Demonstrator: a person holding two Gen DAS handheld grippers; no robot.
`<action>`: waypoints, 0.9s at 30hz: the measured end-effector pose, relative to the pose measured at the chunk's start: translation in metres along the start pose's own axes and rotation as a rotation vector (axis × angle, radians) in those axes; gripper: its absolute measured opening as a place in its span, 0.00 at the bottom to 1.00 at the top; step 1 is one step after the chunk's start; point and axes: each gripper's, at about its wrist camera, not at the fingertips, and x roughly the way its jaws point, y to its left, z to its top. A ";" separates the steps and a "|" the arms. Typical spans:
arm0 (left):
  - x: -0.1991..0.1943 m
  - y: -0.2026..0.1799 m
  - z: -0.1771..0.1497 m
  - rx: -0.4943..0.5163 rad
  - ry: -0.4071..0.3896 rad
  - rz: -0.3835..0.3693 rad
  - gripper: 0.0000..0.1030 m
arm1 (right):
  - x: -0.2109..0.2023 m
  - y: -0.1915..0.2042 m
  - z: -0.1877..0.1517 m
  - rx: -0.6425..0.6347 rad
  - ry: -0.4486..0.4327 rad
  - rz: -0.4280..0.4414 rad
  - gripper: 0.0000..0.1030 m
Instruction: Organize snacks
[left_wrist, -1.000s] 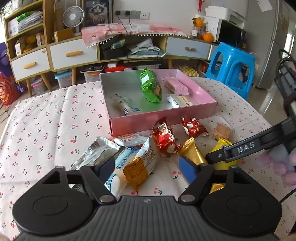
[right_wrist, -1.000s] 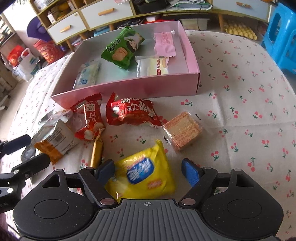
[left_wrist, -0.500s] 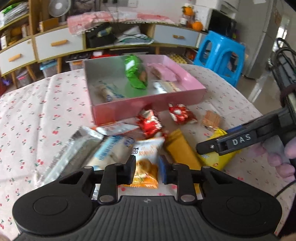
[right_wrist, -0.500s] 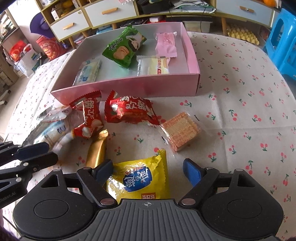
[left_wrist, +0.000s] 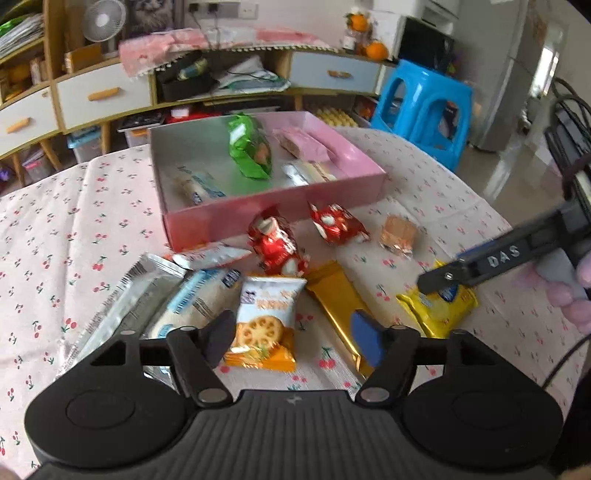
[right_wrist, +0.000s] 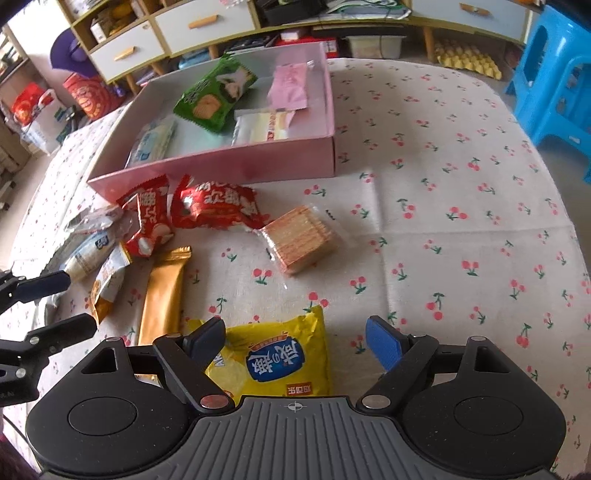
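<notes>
Orange-and-white cracker packet lies between parted left-gripper fingers.

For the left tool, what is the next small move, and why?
Probably lower the left tool a little and close it on the orange cracker packet. Its fingers are open on both sides of this packet, which lies on the tablecloth outside the pink box, where four snacks already lie. The right tool is open over the yellow packet.

The left gripper, closed on the biscuit packet half a second ago, now stands spread around it.
</notes>
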 end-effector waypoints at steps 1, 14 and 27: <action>0.002 0.002 0.000 -0.015 0.006 0.002 0.64 | 0.000 -0.001 0.001 0.010 0.000 0.004 0.83; 0.028 0.021 0.000 -0.169 0.099 0.058 0.40 | 0.000 -0.003 0.012 -0.069 -0.071 0.179 0.50; 0.013 0.012 -0.014 -0.126 0.140 0.049 0.34 | -0.008 -0.025 -0.018 -0.158 0.049 0.311 0.44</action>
